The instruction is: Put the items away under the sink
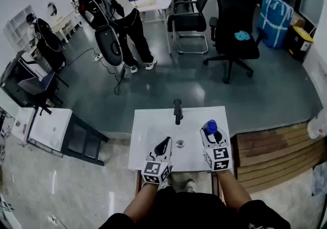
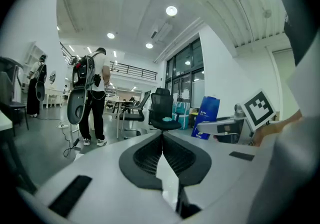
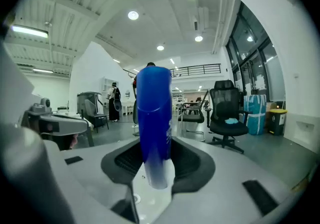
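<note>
A slim blue bottle [image 3: 154, 103] stands upright in the right tool [image 3: 155, 140], clamped between its two dark pads. The bottle is deep blue along most of its length and fades to pale white at the end nearest the camera. In the head view it sits above the right side of a white worktop [image 1: 148, 136], to the right of a black tap [image 1: 177, 111] and a round drain [image 1: 180, 144]. The left tool [image 2: 161, 135] is closed, jaws pressed together on nothing, near the worktop's front edge and left of the drain. Wooden decking [image 1: 276, 149] borders the worktop's right side. Beyond the far edge lies open grey floor [image 1: 168, 82], with an office chair [image 1: 235, 18], a blue bag [image 1: 274, 14] and a standing person [image 1: 127, 13] well back.
</note>
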